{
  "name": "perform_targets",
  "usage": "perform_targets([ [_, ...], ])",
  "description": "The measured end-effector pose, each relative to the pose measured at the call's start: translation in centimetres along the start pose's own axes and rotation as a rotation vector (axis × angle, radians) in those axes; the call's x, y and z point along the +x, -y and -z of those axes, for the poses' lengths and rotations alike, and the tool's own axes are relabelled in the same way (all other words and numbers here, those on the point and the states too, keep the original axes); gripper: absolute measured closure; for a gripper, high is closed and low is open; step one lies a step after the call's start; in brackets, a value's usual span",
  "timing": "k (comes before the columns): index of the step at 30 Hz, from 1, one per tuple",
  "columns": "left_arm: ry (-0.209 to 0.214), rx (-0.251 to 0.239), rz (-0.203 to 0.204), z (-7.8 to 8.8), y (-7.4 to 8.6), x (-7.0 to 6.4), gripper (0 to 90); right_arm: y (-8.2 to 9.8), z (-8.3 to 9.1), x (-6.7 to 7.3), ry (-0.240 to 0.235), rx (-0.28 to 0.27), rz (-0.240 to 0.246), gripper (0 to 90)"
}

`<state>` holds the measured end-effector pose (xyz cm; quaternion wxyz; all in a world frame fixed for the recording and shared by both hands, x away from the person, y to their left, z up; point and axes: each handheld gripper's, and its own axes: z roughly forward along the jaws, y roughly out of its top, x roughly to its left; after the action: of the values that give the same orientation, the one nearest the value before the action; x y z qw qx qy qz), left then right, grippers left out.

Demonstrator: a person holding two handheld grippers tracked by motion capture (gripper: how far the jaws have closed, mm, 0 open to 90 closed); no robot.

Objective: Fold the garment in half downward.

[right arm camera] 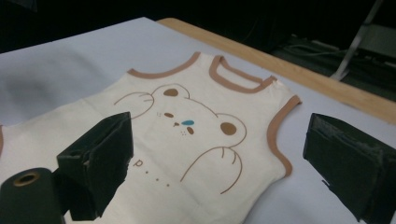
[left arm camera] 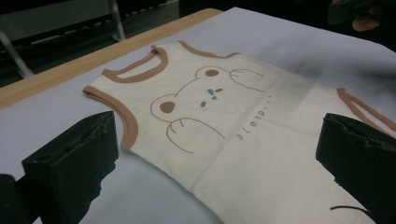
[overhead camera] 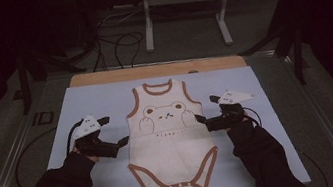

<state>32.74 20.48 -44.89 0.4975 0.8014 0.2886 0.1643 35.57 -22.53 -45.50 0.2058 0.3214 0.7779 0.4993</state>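
A cream sleeveless baby bodysuit with brown trim and a bear print lies flat, neck away from me, on a pale blue mat. My left gripper hovers open just left of its waist, jaws pointing at the cloth. On the other side, my right gripper is open beside the armhole. In the left gripper view the bodysuit lies between the wide-apart jaws of the gripper. The right gripper view shows the bear print ahead of the open gripper. Neither gripper holds anything.
The mat covers a wooden tabletop whose far edge shows bare. Behind the table, a white metal stand and black cables lie on the floor. Metal rails run along both sides. The other hand shows far off.
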Motion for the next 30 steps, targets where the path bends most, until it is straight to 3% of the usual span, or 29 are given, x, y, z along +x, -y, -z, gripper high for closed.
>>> perform_targets([
  [7,-0.011,0.041,0.024,-1.7,0.8,0.6,0.1,0.9,-1.2,-0.7,-0.008,0.025,-0.031,8.3],
  [18,0.008,0.136,0.043,-4.5,1.6,1.1,0.1,2.2,-2.7,-1.6,0.003,0.091,-0.031,8.9],
  [30,0.017,0.226,0.064,-6.4,2.3,1.3,0.6,3.3,-4.1,-2.1,-0.008,0.174,-0.083,8.8],
])
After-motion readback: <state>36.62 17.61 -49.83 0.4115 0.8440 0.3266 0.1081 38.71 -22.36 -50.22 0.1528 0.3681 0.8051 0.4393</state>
